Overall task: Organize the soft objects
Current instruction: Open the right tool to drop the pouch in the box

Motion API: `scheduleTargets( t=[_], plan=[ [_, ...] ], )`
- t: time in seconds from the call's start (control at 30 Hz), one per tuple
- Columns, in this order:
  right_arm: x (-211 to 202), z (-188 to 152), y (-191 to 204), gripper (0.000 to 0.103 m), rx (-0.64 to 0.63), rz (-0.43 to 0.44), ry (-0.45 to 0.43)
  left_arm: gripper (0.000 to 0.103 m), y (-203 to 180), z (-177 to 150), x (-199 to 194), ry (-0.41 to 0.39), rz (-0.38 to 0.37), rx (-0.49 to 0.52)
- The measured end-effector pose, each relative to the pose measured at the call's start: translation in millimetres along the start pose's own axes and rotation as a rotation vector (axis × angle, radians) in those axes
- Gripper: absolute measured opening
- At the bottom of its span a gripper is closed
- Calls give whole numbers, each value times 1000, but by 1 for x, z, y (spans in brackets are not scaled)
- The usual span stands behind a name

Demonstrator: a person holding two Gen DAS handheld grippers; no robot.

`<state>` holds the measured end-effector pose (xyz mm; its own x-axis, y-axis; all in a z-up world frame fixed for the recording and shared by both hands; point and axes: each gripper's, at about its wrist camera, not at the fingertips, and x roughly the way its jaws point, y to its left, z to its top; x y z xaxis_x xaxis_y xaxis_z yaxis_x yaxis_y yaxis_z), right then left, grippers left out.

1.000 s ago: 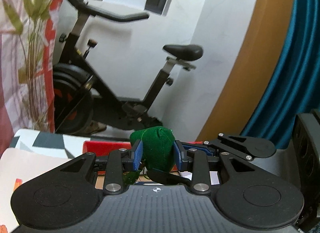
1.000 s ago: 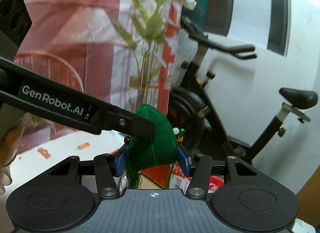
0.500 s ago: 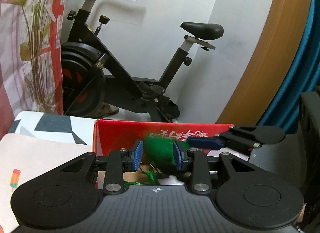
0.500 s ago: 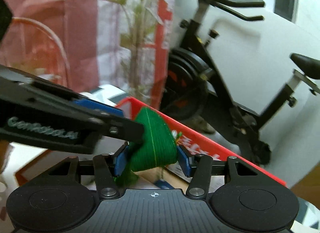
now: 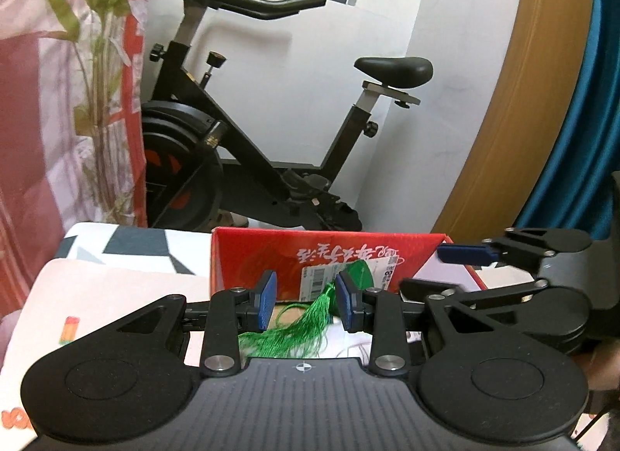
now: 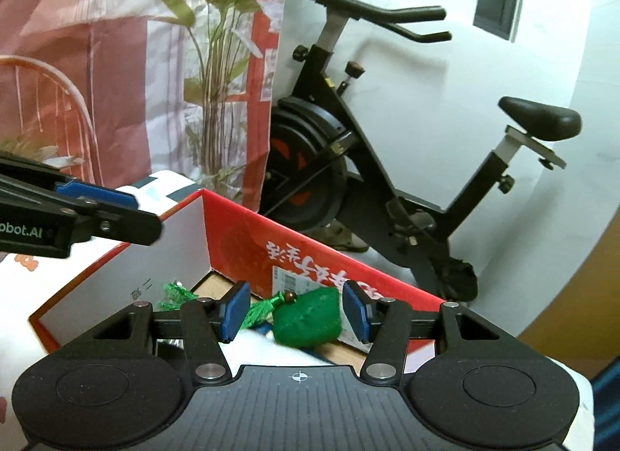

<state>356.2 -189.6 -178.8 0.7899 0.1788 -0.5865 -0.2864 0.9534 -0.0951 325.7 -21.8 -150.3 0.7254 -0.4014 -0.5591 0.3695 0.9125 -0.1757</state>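
Note:
A green stuffed sachet (image 6: 310, 317) with a green tassel (image 5: 310, 319) lies inside the red cardboard box (image 6: 240, 234). My right gripper (image 6: 296, 307) hangs over it, open; the sachet shows between the blue pads with a gap on the left side. My left gripper (image 5: 306, 296) is open too, with only the tassel strands showing between its pads and the sachet's body (image 5: 360, 271) beyond the right pad. The red box (image 5: 252, 257) stands just ahead. The left gripper's fingers (image 6: 97, 214) reach over the box's left wall. Another green tassel piece (image 6: 174, 290) lies in the box.
The box sits on a white patterned cloth (image 5: 116, 288). Behind the table stands a black exercise bike (image 5: 271, 164), with a pink and red leaf-print curtain (image 5: 58, 102) at the left and a teal curtain (image 5: 573, 141) at the right. White items lie in the box under the sachet.
Both grippers have tipped down over the red box. The sachet, squeezed between both pairs of pads a second ago, now lies in the box free of the pads.

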Motion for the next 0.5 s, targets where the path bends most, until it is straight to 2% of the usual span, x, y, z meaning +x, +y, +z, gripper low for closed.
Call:
scheduleTargets(
  t=[0.2, 0.5],
  plan=[
    [-40, -17, -6, 49, 63, -11, -18, 35, -6, -19, -30, -10, 36, 11],
    [-92, -69, 0, 49, 150, -5, -70, 35, -17, -60, -63, -20, 82, 36]
  ],
)
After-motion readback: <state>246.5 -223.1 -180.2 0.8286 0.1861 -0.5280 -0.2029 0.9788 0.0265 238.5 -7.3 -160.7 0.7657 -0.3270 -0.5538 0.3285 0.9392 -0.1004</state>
